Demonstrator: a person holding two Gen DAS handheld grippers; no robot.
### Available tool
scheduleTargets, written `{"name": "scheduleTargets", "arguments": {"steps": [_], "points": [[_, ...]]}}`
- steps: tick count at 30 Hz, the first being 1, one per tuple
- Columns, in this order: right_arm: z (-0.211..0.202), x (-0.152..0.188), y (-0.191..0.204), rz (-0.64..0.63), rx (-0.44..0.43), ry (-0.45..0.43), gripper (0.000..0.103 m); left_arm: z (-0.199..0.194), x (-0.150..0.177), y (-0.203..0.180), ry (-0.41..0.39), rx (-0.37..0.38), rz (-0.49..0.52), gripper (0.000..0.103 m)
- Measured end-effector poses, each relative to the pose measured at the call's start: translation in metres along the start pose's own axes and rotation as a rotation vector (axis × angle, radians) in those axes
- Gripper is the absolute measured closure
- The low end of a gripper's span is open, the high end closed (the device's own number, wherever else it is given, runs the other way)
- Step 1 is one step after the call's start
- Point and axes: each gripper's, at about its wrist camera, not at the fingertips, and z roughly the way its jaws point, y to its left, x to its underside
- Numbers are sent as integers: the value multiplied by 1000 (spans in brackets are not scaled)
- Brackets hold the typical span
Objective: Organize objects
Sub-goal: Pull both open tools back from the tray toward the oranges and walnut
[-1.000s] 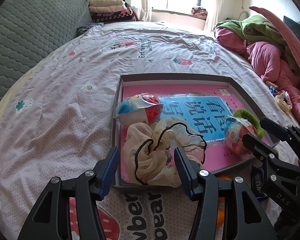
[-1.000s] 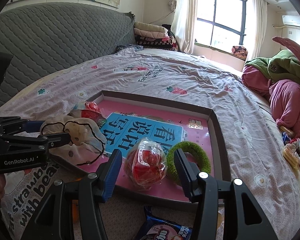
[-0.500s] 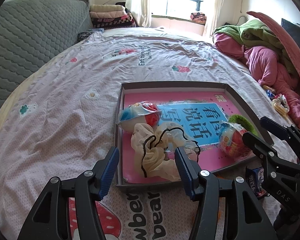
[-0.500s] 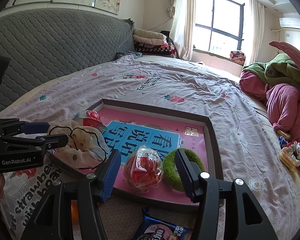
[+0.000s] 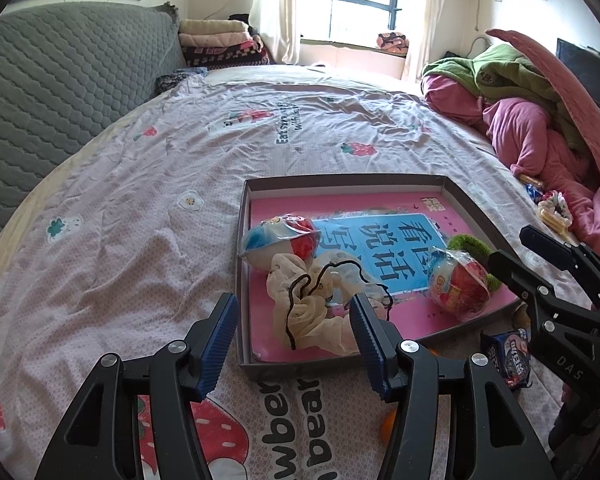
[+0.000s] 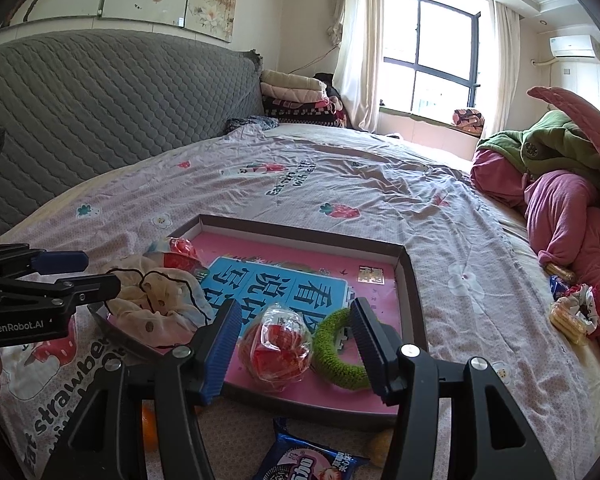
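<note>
Four items already in the shallow box (image 6: pixel 408 276): two wrapped balls, cream scrunchie (image 5: pixel 316 304), green ring (image 6: pixel 340 356). Left gripper (image 5: pixel 292 330) and right gripper (image 6: pixel 294 338) released, empty. Still loose on the bed: cookie packet (image 6: pixel 312 462) at six o'clock, snacks (image 6: pixel 572 312) at three.

Pink-floored tray (image 5: pixel 260 196), cream scrunchie (image 5: pixel 312 312) with perhaps tan dots, green ring (image 6: pixel 336 354), strawberry-print bedsheet (image 5: pixel 140 200).

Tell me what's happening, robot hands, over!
Left gripper and right gripper open, empty. Tray holds two wrapped snacks, cream scrunchie, green scrunchie. Cookie pack lies outside, nothing blocking.
</note>
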Motion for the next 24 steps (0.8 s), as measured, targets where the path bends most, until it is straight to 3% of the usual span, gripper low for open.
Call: {"name": "scheduleTargets", "arguments": {"steps": [24], "points": [[-37,0,-39,93,60,-82,44,-19,8,-10,-58,11,29,44]]}}
